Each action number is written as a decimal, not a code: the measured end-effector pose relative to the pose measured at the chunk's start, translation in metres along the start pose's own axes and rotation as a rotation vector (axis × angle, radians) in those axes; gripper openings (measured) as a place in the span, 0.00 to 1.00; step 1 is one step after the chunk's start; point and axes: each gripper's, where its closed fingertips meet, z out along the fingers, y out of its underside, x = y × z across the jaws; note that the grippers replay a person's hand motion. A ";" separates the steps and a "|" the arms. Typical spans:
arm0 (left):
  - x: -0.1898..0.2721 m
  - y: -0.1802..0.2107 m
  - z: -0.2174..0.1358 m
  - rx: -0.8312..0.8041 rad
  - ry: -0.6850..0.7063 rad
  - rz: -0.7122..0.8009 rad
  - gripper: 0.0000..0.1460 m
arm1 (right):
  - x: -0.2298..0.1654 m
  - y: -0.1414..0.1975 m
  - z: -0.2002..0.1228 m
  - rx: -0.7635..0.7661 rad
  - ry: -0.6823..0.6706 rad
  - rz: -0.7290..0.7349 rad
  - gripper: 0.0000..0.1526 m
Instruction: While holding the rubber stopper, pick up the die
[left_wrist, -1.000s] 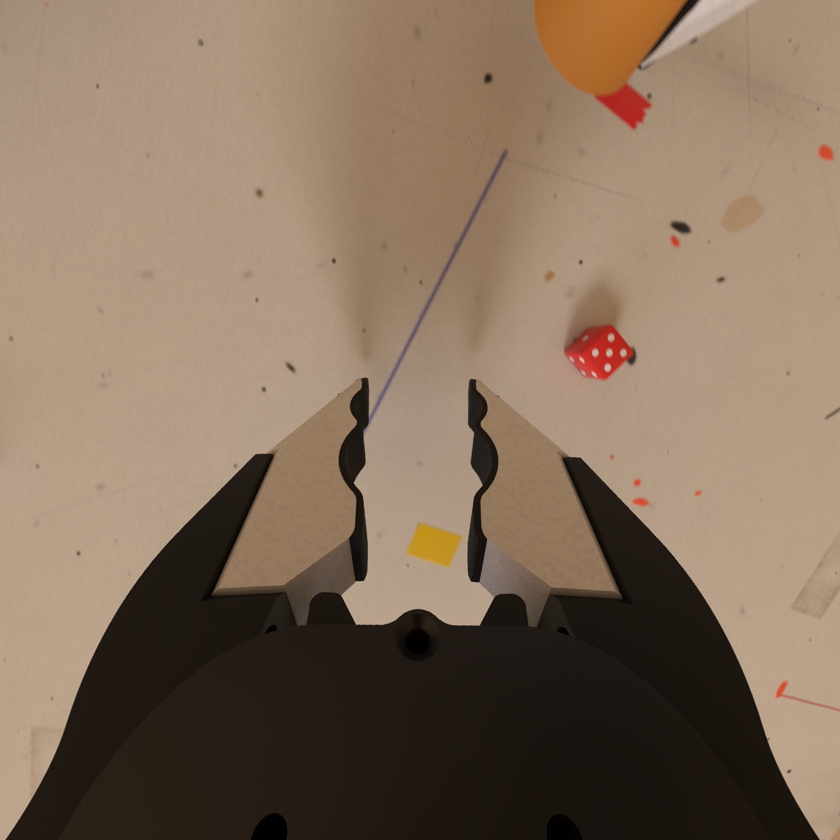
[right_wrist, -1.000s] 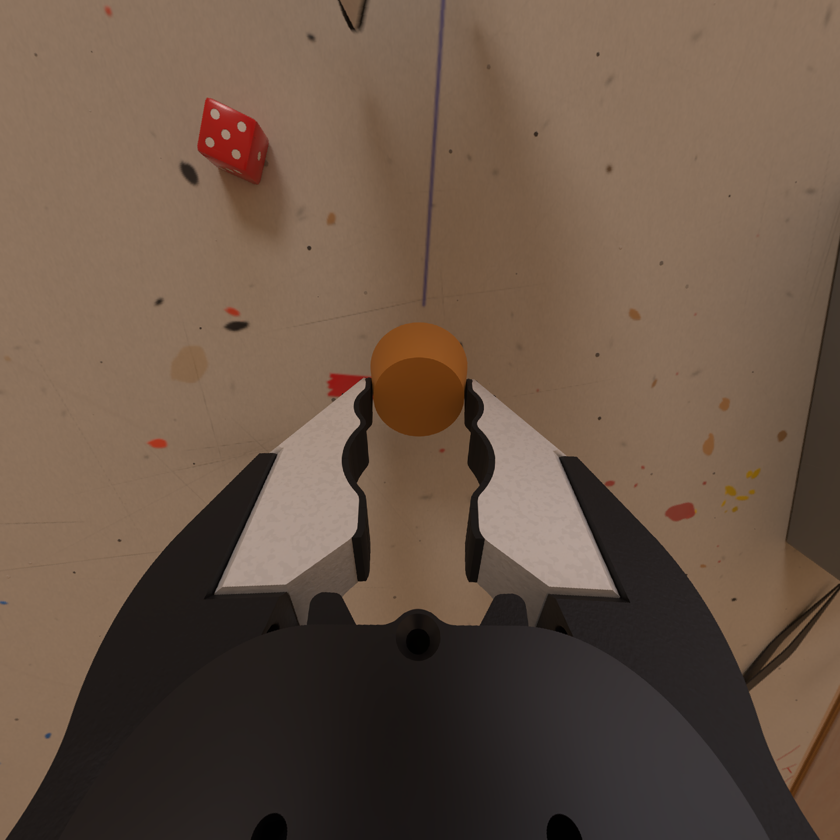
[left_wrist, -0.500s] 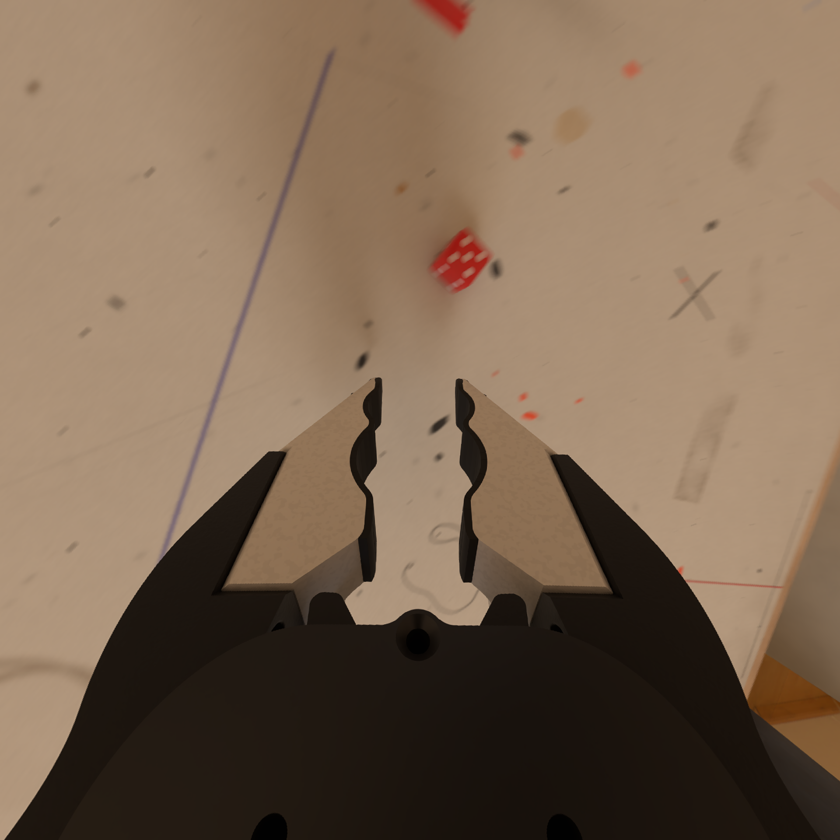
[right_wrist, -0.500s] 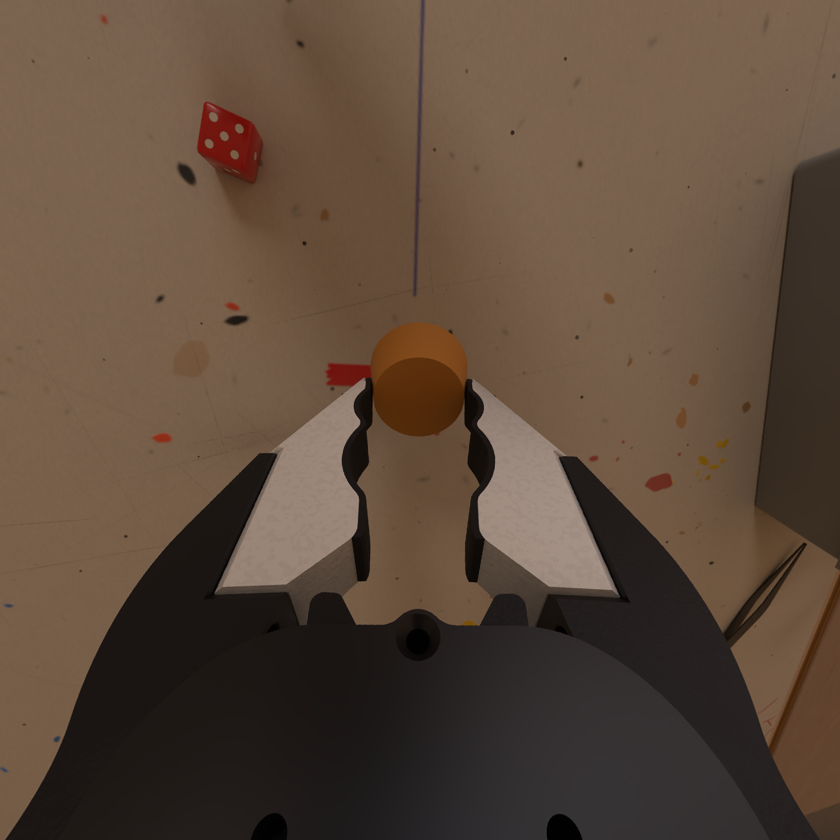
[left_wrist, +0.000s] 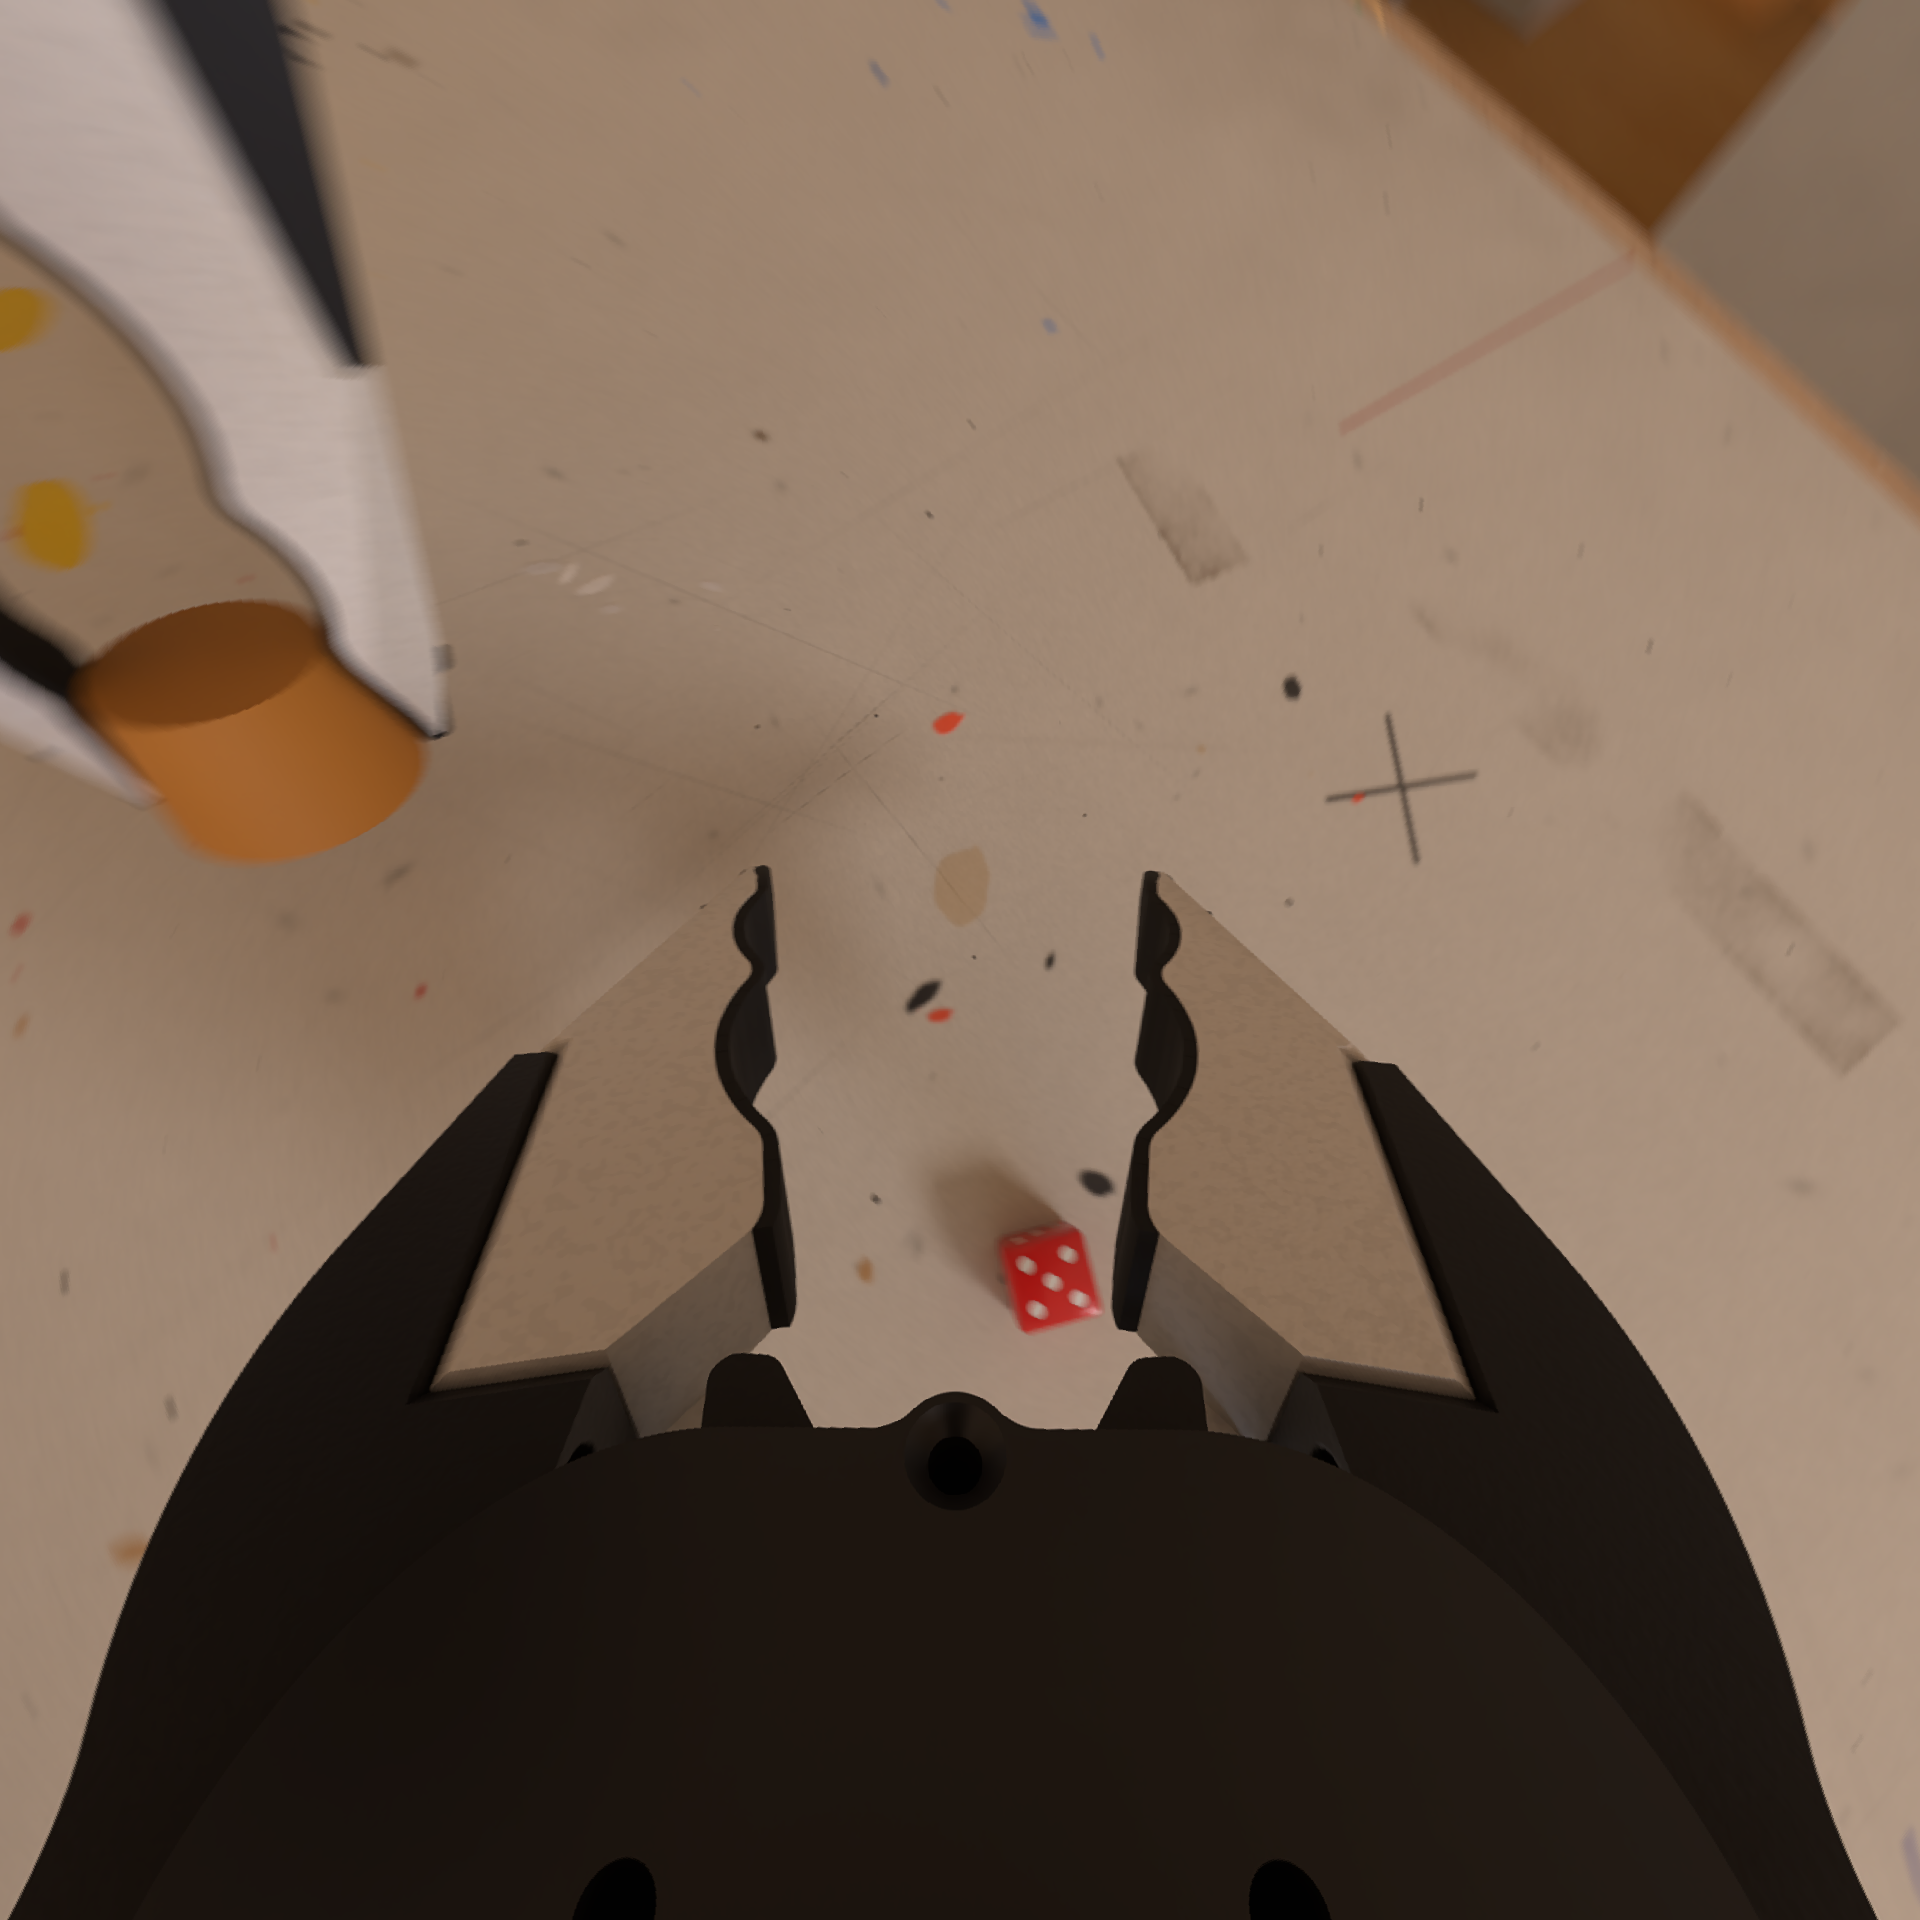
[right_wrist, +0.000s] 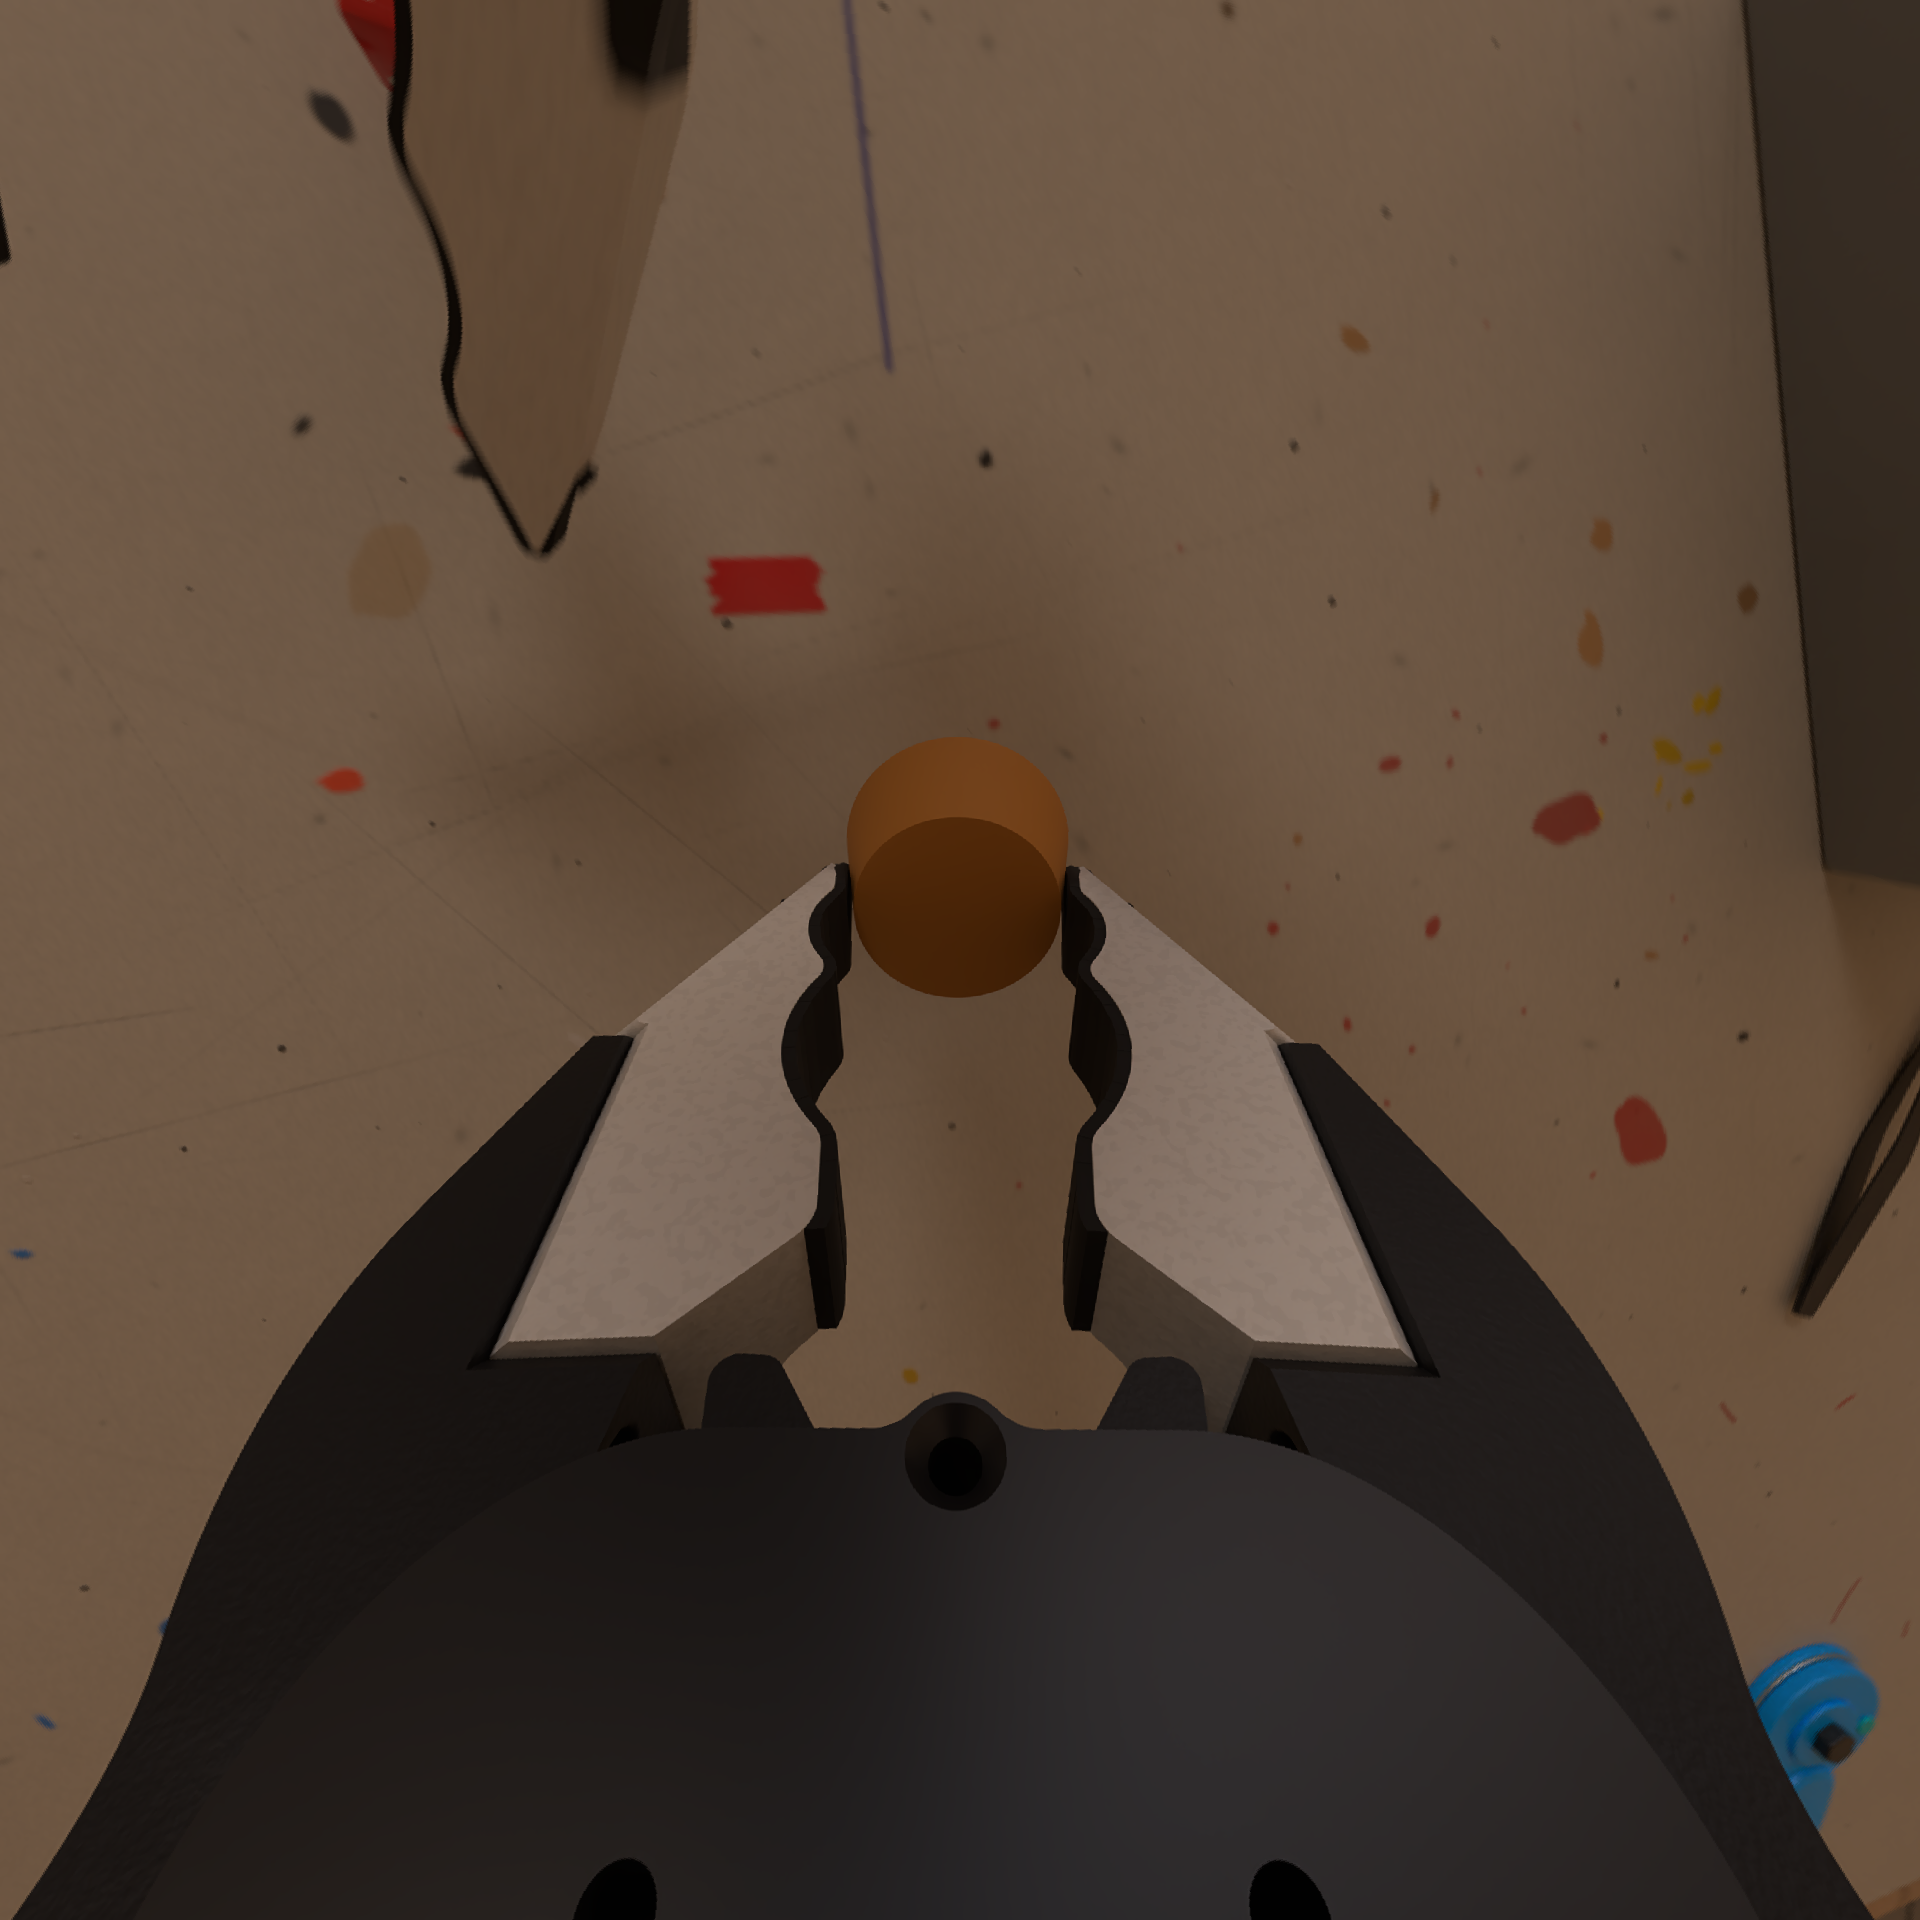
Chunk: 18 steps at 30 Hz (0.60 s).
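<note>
The red die (left_wrist: 1049, 1278) with white pips lies on the beige table. In the left wrist view it shows between my left gripper's fingers, low in the gap and nearer the right finger. My left gripper (left_wrist: 956, 878) is open wide and empty, above the table. My right gripper (right_wrist: 956, 871) is shut on the orange rubber stopper (right_wrist: 956, 883), held at the fingertips off the table. The stopper (left_wrist: 255, 727) and a right finger (left_wrist: 312, 447) show at the upper left of the left wrist view. A left finger (right_wrist: 540, 260) hides most of the die (right_wrist: 369, 31) in the right wrist view.
The table carries paint specks, a red tape patch (right_wrist: 766, 584) and a black cross mark (left_wrist: 1401, 784). The table's edge (left_wrist: 1558, 187) runs at the upper right. A dark grey panel (right_wrist: 1849, 416), a thin black tool (right_wrist: 1870, 1174) and a blue wheel-like part (right_wrist: 1813, 1714) lie to the right.
My left gripper has opened wider and swung over the die, which now sits between its fingers. The right gripper keeps the stopper; a left finger has come into its view.
</note>
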 end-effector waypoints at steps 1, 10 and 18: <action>-0.002 0.001 0.008 -0.052 0.043 0.039 0.52 | 0.003 0.005 -0.002 0.004 0.003 0.017 0.26; -0.027 0.021 0.034 -0.169 0.120 0.038 0.46 | 0.016 0.015 0.001 0.035 -0.008 0.054 0.26; -0.027 0.044 0.008 -0.112 -0.215 -0.280 0.38 | 0.003 0.011 0.017 -0.030 -0.104 -0.020 0.26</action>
